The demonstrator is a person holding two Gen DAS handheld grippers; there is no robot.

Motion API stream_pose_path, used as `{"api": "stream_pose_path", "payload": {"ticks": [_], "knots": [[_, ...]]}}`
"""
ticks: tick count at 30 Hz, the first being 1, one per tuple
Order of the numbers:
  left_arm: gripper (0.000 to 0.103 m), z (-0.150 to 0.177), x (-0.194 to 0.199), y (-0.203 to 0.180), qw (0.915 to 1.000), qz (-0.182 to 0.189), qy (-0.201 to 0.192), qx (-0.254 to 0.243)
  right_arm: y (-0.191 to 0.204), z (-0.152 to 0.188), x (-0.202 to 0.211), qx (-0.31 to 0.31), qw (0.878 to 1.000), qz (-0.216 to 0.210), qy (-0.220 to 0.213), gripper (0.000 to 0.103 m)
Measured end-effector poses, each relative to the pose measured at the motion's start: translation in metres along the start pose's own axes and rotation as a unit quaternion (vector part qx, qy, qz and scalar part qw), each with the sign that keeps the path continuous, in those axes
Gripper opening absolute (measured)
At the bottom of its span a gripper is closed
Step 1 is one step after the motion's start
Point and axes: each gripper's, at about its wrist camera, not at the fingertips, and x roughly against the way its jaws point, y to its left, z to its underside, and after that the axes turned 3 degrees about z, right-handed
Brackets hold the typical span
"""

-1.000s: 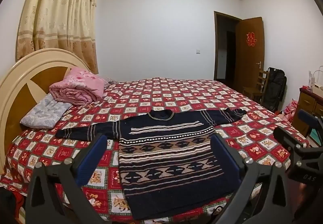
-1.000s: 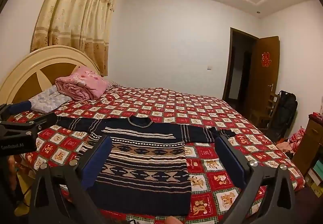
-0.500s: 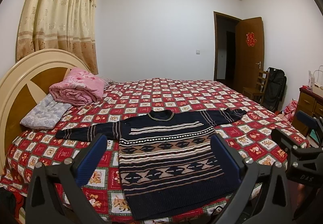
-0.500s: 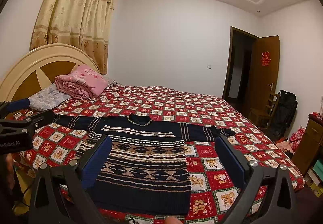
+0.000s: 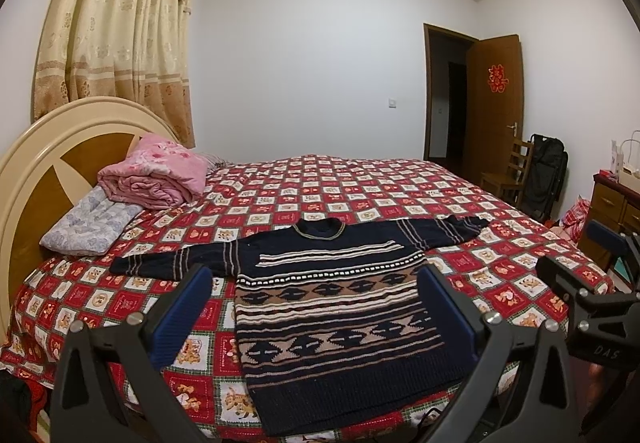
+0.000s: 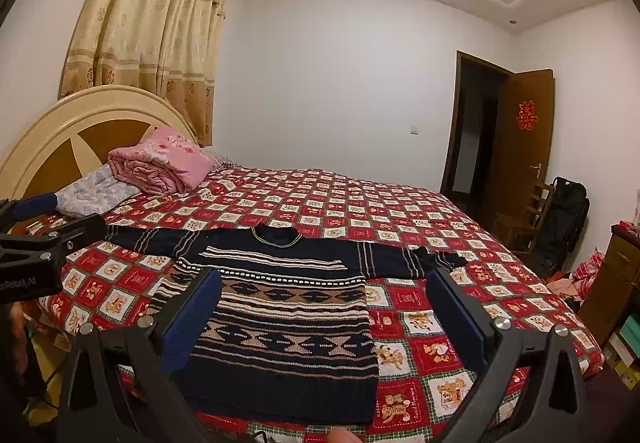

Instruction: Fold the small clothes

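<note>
A dark navy knitted sweater [image 5: 336, 307] with cream and tan pattern bands lies flat on the bed, face up, both sleeves spread sideways, hem toward me. It also shows in the right wrist view [image 6: 288, 323]. My left gripper [image 5: 314, 283] is open and empty, held above the bed's near edge in front of the sweater's hem. My right gripper [image 6: 322, 287] is open and empty, likewise short of the hem. Each gripper shows in the other's view: the right gripper at the right edge [image 5: 576, 271], the left gripper at the left edge [image 6: 56, 219].
The bed [image 5: 360, 195] has a red checked cover. A folded pink quilt [image 5: 156, 173] and a pale pillow [image 5: 88, 227] lie by the headboard [image 5: 60, 147]. A chair [image 5: 508, 175], black bag [image 5: 548, 171], cabinet [image 5: 616, 211] and open door [image 5: 496, 99] stand at right.
Both grippers have drawn back slightly and risen a little; the sweater sits a bit farther and lower in both views. The sweater itself has not moved.
</note>
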Motion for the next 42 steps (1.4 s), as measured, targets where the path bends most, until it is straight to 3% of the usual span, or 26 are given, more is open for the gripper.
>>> {"api": "stream_pose_path", "payload": {"ticks": [42], "knots": [[0.103,0.0004,-0.0034,0.0021,1.0,-0.002,0.003,0.0,0.0052,0.0017,-0.0005,0.004,1.0,-0.001,0.001,0.102]]}}
